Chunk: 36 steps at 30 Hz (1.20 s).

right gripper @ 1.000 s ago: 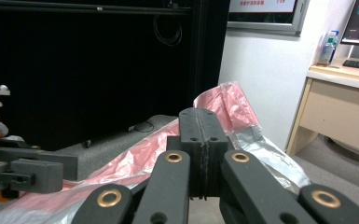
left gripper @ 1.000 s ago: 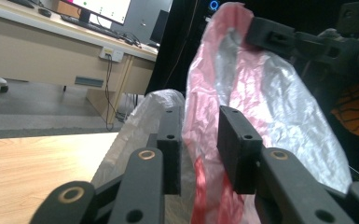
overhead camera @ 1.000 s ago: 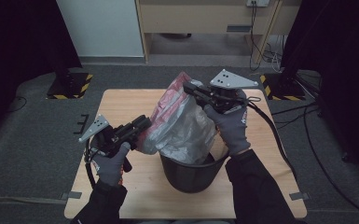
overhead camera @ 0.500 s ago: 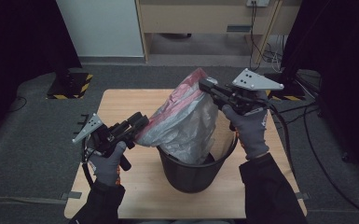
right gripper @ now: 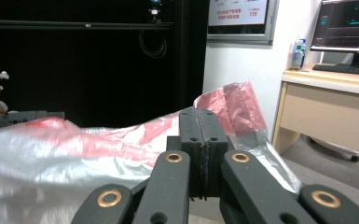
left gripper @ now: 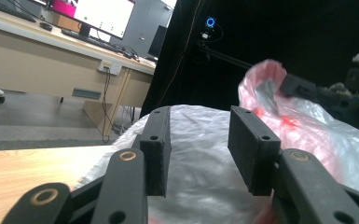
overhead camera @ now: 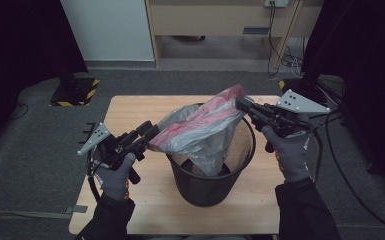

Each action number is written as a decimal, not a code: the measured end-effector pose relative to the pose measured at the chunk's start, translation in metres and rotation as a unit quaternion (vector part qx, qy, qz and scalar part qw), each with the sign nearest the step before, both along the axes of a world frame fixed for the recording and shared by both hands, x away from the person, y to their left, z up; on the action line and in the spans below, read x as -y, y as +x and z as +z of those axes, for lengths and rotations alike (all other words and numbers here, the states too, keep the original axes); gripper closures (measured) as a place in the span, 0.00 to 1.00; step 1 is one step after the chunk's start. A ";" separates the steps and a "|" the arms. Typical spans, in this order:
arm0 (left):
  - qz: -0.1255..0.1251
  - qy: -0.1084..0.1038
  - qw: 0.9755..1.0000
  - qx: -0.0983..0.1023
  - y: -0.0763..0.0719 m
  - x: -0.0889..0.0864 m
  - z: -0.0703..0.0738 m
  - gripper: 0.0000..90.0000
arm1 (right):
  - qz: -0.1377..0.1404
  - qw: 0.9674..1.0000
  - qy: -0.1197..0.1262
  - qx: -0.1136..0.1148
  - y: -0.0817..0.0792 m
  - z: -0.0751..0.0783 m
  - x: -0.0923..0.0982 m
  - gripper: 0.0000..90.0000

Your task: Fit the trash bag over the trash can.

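1. Since a second ago the right gripper [overhead camera: 241, 103] has carried its edge of the plastic bag [overhead camera: 205, 132] outward, away from the left one, so the film now stretches across the mouth of the black mesh bin [overhead camera: 211, 175].
2. Left gripper [overhead camera: 152, 131]: its jaws have just been opening and now stand apart, with the bag's film lying between the pads [left gripper: 156, 140] but not pressed by them. From where I stand it has let go of that side, or nearly so.
3. The bag hangs between the two tongs, its lower part drooping into the bin on the wooden table [overhead camera: 130, 107].
4. Right gripper: jaws fully closed, pinching the bag's red-printed rim [right gripper: 235, 109] just ahead of its tips.
5. To line the bin well, I'd say the left should re-grip the rim nearest its jaws, then both should pull apart and down over the bin's edge together, gently, lest the thin film tear.
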State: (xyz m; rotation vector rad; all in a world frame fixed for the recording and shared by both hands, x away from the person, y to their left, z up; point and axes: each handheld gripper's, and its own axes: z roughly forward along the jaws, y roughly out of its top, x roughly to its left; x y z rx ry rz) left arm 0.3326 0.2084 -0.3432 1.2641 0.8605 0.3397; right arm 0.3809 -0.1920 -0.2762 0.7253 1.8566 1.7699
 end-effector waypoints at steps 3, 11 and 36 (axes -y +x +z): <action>0.001 0.003 1.000 0.001 0.000 -0.001 -0.001 0.62 | -0.003 1.000 0.006 -0.004 -0.003 -0.006 0.008 1.00; -0.005 0.000 1.000 0.019 -0.001 0.001 -0.001 0.53 | -0.008 1.000 0.025 -0.015 -0.013 -0.029 0.029 1.00; -0.018 0.049 0.999 -0.005 -0.005 0.016 -0.012 0.58 | -0.004 0.999 0.042 -0.019 -0.028 -0.067 0.040 1.00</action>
